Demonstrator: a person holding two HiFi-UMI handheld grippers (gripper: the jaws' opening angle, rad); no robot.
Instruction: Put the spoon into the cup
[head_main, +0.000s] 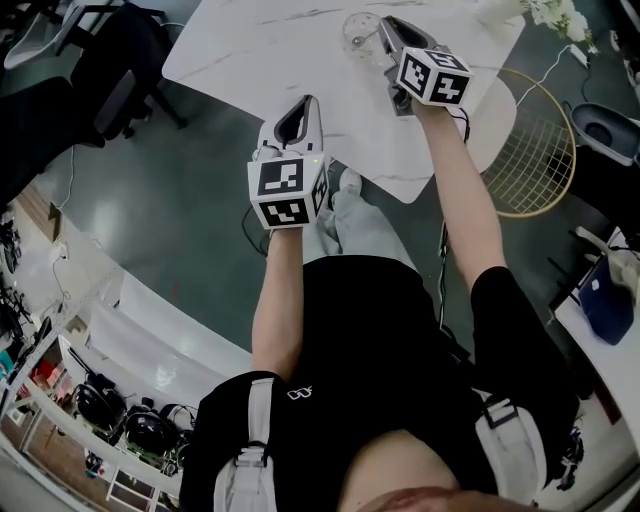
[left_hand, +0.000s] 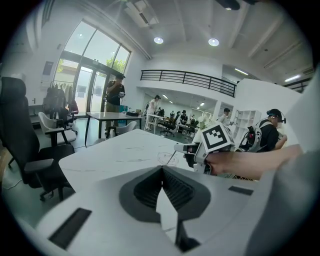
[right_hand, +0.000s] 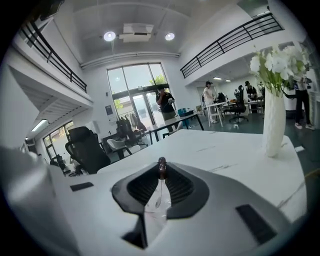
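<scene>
**Head view:** A person stands at a white marble table (head_main: 290, 50) with a pair of tongs in each hand. The right tongs (head_main: 386, 26) are stretched far out over the tabletop. A clear glass cup (head_main: 358, 34) stands just beside their tips, on their left. The spoon is too thin to make out from here. The left tongs (head_main: 305, 106) hang over the table's near edge, well apart from the right tongs and well short of the cup.

**Left gripper view:** The left tongs (left_hand: 162, 170) have their jaws together, tips meeting, with nothing between them. Ahead of them and to the right, the right tongs (left_hand: 178, 148) pinch the top of a thin spoon (left_hand: 172, 157). It slants down into the outline of the cup (left_hand: 162, 159), which stands on the table (left_hand: 110, 155).

**Right gripper view:** The right tongs (right_hand: 161, 172) are clamped on the spoon (right_hand: 161, 166). Its dark handle end pokes up between the jaw tips, and its slim shaft runs down the gap between them. The cup (right_hand: 152, 214) shows directly below the jaws, through that gap. A white vase (right_hand: 274, 122) of white flowers stands on the table (right_hand: 220, 150), ahead and to the right of these tongs.
</scene>
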